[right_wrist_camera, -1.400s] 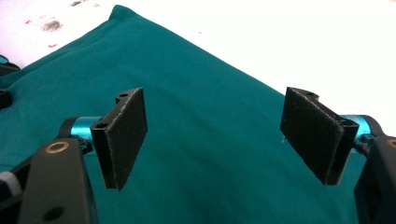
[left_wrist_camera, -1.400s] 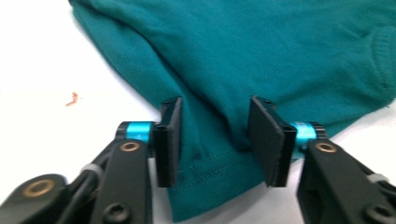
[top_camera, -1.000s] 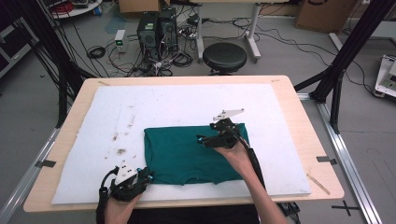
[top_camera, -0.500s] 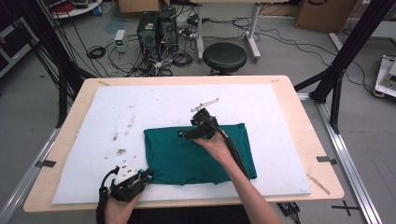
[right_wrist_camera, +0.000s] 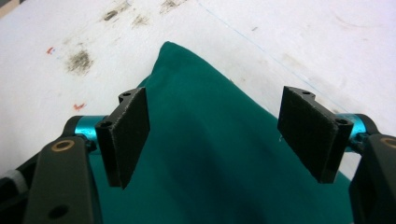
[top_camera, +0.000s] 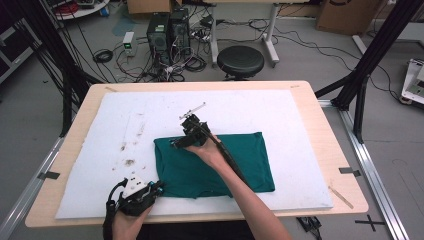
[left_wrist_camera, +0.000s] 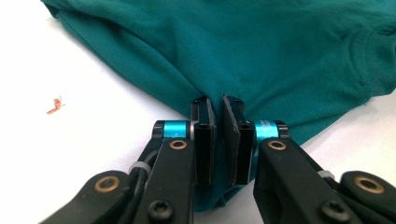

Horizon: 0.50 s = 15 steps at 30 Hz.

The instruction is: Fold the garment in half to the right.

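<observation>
A dark green shirt (top_camera: 250, 155) lies folded flat on the white mat (top_camera: 300, 115). My left gripper (top_camera: 156, 187) sits at the shirt's near left corner. In the left gripper view its jaws (left_wrist_camera: 218, 105) have just been closing and now pinch a fold of the shirt (left_wrist_camera: 261, 51) between the pads. My right gripper (top_camera: 176, 143) hovers over the shirt's far left corner and points left. In the right gripper view its jaws (right_wrist_camera: 219, 116) stand wide open, with the shirt's corner (right_wrist_camera: 210, 158) below them and nothing touching the pads.
Dark smudges (top_camera: 129, 162) mark the mat left of the shirt. The mat covers most of the wooden table (top_camera: 340, 150). Beyond the far edge stand a black stool (top_camera: 240, 60) and computer towers (top_camera: 167, 30) among cables.
The right gripper has travelled left along the shirt's far edge, from near the middle to the far left corner, rising a little. The left hand has stayed put.
</observation>
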Each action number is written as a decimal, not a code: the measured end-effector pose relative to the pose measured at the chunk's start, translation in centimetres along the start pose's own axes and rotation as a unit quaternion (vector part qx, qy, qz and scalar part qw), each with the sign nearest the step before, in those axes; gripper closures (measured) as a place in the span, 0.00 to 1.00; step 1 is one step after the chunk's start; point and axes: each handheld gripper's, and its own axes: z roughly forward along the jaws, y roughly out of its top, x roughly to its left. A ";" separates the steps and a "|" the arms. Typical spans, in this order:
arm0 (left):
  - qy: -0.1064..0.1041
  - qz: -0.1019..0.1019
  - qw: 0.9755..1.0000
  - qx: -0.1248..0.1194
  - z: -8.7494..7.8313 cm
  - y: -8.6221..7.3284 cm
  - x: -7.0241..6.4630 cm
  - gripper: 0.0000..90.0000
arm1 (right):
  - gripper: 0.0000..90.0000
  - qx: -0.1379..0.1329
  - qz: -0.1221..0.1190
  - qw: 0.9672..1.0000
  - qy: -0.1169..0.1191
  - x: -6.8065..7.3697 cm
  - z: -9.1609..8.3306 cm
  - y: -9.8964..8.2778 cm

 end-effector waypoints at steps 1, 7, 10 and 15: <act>0.000 0.001 1.000 0.000 0.0 0.0 0.0 0.92 | 0.29 0.004 0.002 1.000 0.001 0.1 0.3 0.2; -0.001 0.001 1.000 0.000 0.0 0.0 0.0 0.92 | 0.30 0.013 0.001 1.000 0.008 0.4 1.9 0.9; 0.000 0.000 1.000 0.000 0.0 0.0 0.0 0.92 | 0.30 0.021 -0.001 1.000 0.011 0.4 2.6 1.2; -0.001 0.000 1.000 0.000 0.0 0.0 0.0 0.92 | 0.30 0.025 -0.001 1.000 0.017 0.7 3.5 1.7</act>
